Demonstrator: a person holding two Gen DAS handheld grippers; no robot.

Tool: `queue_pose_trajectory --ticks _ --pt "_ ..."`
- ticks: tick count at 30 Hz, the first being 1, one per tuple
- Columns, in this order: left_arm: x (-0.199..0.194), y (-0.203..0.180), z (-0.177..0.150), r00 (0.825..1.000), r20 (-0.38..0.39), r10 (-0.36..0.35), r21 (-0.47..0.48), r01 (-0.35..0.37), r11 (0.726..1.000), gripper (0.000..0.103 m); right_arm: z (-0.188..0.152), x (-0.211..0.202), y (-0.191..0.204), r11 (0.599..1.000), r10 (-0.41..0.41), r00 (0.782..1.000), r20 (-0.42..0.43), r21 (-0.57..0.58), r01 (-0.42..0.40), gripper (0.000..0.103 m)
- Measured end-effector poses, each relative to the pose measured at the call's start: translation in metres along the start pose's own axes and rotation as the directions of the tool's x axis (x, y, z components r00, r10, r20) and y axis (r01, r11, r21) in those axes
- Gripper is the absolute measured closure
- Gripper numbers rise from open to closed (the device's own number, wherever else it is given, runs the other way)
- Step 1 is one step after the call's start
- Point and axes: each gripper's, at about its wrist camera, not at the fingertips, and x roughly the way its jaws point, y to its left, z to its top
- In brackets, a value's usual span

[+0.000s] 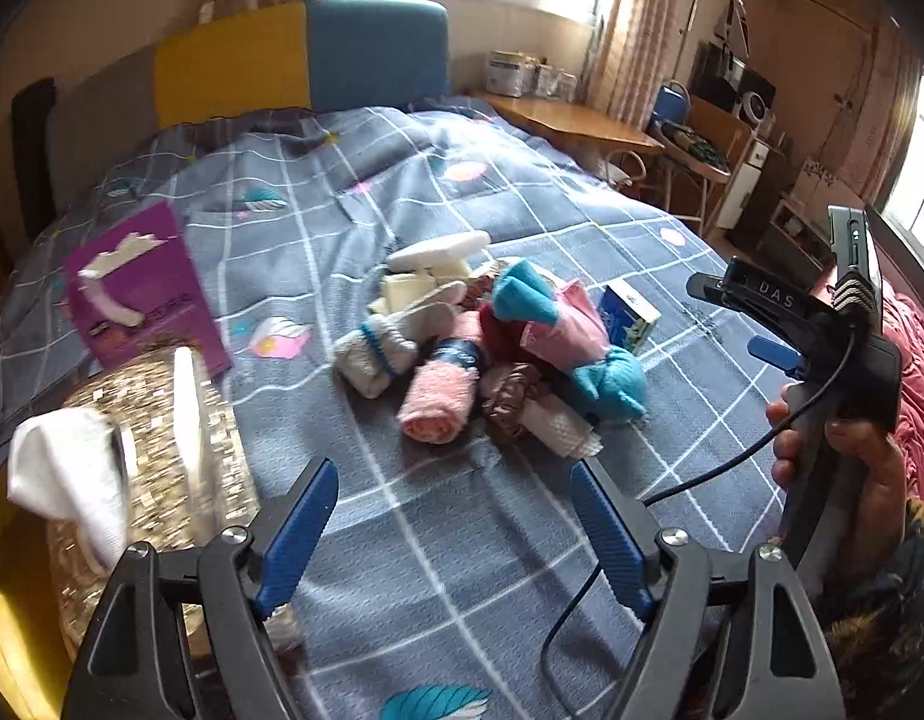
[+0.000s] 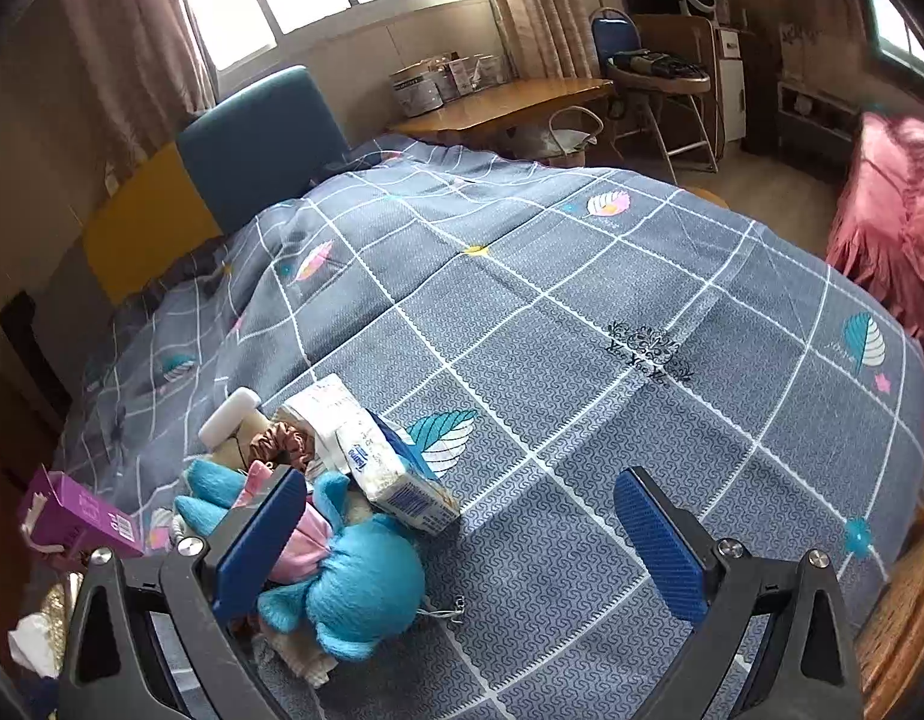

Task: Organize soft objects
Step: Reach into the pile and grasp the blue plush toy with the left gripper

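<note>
A heap of soft things lies mid-bed: a pink rolled towel, a grey sock bundle, a blue and pink plush toy, brown scrunchies, and white pieces. My left gripper hovers open in front of the heap with nothing between its fingers. My right gripper is open too, its left finger in front of the plush toy, apart from it as far as I can tell. It shows in the left wrist view, held by a hand.
A glittery gold basket with a white cloth sits at the left, a purple box behind it. A tissue pack and a small blue box lie by the heap. A pink blanket lies right; a desk stands behind.
</note>
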Motion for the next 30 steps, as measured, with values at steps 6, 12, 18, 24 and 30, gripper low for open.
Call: queue_pose_trajectory --ticks 6,12,18,24,30 --pt "0.032 -0.032 0.018 0.998 -0.038 -0.049 0.066 0.051 0.997 0.022 0.002 -0.001 -0.011 0.998 0.021 1.000 0.002 0.064 -0.021 0.000" --pt "0.064 -0.058 0.036 0.997 -0.026 -0.076 0.109 0.079 0.991 0.021 0.004 -0.002 -0.019 0.995 0.021 1.000 0.012 0.101 -0.023 0.000" --pt "0.106 -0.072 0.057 0.991 -0.087 -0.101 0.072 0.108 0.992 0.016 0.004 -0.003 -0.024 0.991 0.040 0.999 0.014 0.130 -0.041 0.000" --pt "0.149 -0.075 0.069 0.986 -0.139 -0.089 -0.006 0.089 0.996 0.016 0.004 -0.003 -0.029 0.985 0.067 0.998 0.012 0.159 -0.068 0.000" --pt "0.171 -0.075 0.072 0.989 -0.147 -0.025 -0.038 0.019 0.999 0.055 0.004 0.000 -0.026 0.986 0.067 0.998 0.003 0.149 -0.067 0.000"
